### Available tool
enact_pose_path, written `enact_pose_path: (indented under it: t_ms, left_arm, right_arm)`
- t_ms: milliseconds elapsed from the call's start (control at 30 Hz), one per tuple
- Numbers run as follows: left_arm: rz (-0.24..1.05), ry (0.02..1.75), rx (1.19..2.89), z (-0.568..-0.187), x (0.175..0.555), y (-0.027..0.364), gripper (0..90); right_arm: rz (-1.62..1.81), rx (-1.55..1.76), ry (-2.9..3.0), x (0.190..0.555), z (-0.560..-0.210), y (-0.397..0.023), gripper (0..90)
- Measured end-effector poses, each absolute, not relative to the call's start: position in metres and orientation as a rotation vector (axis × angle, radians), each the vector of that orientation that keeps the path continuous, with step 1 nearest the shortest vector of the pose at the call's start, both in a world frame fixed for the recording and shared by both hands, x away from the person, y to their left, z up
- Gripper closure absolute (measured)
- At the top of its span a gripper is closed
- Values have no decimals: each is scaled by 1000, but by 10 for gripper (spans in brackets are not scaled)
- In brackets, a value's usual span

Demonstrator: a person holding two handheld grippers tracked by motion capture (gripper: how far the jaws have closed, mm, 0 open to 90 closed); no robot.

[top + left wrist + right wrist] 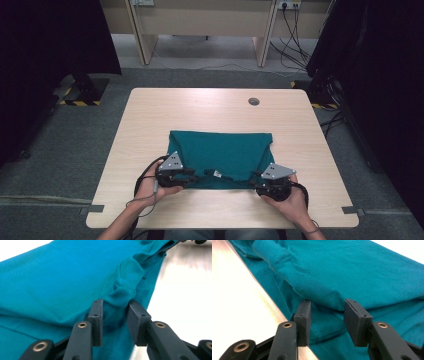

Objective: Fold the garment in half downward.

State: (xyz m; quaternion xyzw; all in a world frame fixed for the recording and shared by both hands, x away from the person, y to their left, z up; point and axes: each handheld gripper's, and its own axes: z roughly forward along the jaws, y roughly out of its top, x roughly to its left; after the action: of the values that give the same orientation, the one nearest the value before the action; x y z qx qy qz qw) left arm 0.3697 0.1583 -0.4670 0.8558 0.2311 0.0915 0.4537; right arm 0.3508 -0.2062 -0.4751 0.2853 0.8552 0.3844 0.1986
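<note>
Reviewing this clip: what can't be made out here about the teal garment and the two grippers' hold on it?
- Teal garment: its underside and the layers beneath, hidden by its own folds, high view.
- Small label near its front edge: too small to read.
- Left gripper and right gripper: pad contact with the cloth unclear.

A folded shirt lies on the table, toward the near edge and centred. The left gripper sits at the shirt's near left corner, the right gripper at its near right corner. A small round cable port lies behind the shirt, to the right.
</note>
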Motion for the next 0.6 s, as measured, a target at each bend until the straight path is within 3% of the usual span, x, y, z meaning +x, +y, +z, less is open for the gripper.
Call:
enact_pose_path:
  t_ms: [400,600]
  left_arm:
    - [285,610,2076,-454,362,185,533]
    - [308,625,2057,-453,373,163,461]
  right_arm:
    - [1110,815,2350,349,-455,-221,547]
    - [1120,859,2387,360,-453,-206,464]
